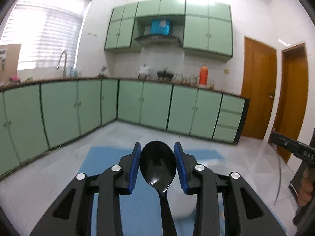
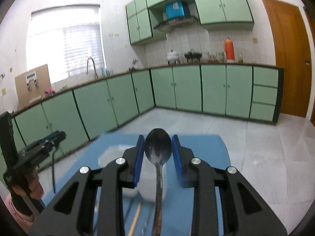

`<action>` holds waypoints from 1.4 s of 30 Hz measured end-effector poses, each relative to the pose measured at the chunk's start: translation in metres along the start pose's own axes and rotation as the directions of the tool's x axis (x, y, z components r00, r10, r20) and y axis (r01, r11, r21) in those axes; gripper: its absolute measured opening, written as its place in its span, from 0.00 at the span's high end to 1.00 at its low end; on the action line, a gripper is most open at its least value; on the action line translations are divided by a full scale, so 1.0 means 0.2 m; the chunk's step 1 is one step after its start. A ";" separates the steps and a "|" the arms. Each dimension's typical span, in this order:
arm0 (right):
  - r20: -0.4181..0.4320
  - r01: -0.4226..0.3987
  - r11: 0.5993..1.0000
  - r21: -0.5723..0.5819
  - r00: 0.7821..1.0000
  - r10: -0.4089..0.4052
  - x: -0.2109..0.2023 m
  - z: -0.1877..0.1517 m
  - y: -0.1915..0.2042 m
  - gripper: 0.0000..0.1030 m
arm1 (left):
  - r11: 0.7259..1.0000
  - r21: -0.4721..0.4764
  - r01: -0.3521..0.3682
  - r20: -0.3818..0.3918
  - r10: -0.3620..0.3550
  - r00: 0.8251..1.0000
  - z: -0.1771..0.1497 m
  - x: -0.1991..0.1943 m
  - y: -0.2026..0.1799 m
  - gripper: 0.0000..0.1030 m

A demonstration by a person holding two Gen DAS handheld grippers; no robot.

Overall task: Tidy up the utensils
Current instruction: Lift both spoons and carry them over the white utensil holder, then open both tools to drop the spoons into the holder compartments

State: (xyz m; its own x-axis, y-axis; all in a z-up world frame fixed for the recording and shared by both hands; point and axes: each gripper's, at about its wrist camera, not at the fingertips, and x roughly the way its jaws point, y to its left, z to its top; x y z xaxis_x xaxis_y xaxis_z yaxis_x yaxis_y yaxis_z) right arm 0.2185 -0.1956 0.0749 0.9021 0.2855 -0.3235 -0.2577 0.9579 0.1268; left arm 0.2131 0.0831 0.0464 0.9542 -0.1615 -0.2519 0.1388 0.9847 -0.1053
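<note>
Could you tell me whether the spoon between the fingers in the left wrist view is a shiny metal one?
No, the spoon between the left gripper's blue pads is glossy black, apparently plastic; the metal spoon appears in the right wrist view.
</note>
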 end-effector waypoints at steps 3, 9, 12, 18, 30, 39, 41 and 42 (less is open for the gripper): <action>0.065 0.002 1.000 0.012 0.998 -0.003 0.12 0.09 0.01 0.74 | 1.000 0.006 0.025 0.065 -0.025 0.998 0.08 0.13 -0.05 0.67; 0.117 0.021 1.000 0.002 0.993 -0.021 0.39 0.15 0.01 0.74 | 0.999 0.027 0.024 0.117 -0.027 0.993 0.12 0.41 -0.10 0.67; 0.100 0.005 1.000 0.017 0.995 -0.007 0.51 0.14 -0.01 0.74 | 1.000 0.006 0.030 0.102 -0.030 0.994 0.08 0.53 -0.09 0.67; 0.052 0.008 1.000 0.023 0.999 -0.010 0.66 0.05 -0.04 0.74 | 0.999 -0.006 0.046 0.080 -0.045 0.996 -0.01 0.64 -0.08 0.67; -0.074 -0.010 0.997 0.079 0.997 0.016 0.70 -0.20 -0.03 0.73 | 0.998 0.019 0.060 -0.007 -0.060 0.998 -0.19 0.66 -0.07 0.66; -0.088 -0.019 0.998 0.062 0.996 0.024 0.64 -0.27 0.01 0.67 | 0.998 0.005 0.064 -0.044 -0.064 0.997 -0.24 0.63 -0.04 0.55; -0.086 -0.017 0.997 0.069 0.996 0.023 0.63 -0.28 0.01 0.64 | 0.998 -0.005 0.065 -0.048 -0.065 0.997 -0.24 0.62 -0.02 0.52; -0.085 -0.018 0.997 0.072 0.996 0.024 0.62 -0.28 0.01 0.61 | 0.998 -0.009 0.066 -0.050 -0.067 0.997 -0.24 0.62 -0.02 0.50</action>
State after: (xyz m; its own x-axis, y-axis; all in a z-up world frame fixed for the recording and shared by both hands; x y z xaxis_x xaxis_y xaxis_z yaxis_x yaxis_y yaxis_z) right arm 0.3110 -0.1575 -0.0172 0.8630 0.3105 -0.3985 -0.2486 0.9477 0.2001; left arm 0.3174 0.0561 -0.0306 0.9285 -0.2299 -0.2917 0.1994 0.9712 -0.1307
